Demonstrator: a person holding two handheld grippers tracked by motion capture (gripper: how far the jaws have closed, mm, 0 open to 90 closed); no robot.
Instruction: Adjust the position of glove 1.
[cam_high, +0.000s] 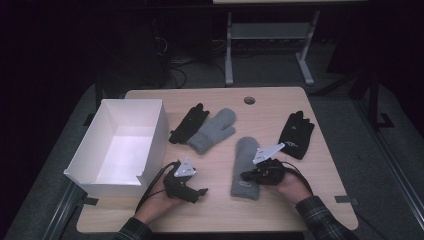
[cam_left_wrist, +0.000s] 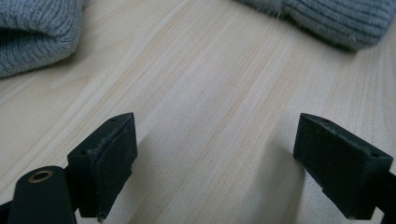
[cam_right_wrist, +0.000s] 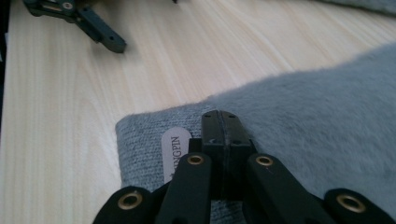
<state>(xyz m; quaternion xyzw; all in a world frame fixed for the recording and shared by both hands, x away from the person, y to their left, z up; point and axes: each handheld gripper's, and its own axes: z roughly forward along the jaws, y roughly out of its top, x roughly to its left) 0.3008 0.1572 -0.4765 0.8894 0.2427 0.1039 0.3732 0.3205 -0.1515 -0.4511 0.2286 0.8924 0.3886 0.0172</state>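
I am pinching the near grey mitten (cam_high: 246, 169) in my right tongs (cam_right_wrist: 221, 122); left tongs (cam_left_wrist: 215, 163) apart, idle. Next: carrying it to the white box (cam_high: 150, 145).

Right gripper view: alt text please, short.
The right gripper, its two black jaws closed together, sits over the ribbed cuff of a fuzzy grey mitten beside a small white label. Whether it pinches the fabric is unclear. The mitten lies on a pale wooden table, with the left gripper farther off.

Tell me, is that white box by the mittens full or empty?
Empty. The high view looks straight into the white box and shows only its bare white floor and walls; both grey mittens and both black gloves lie outside on the table.
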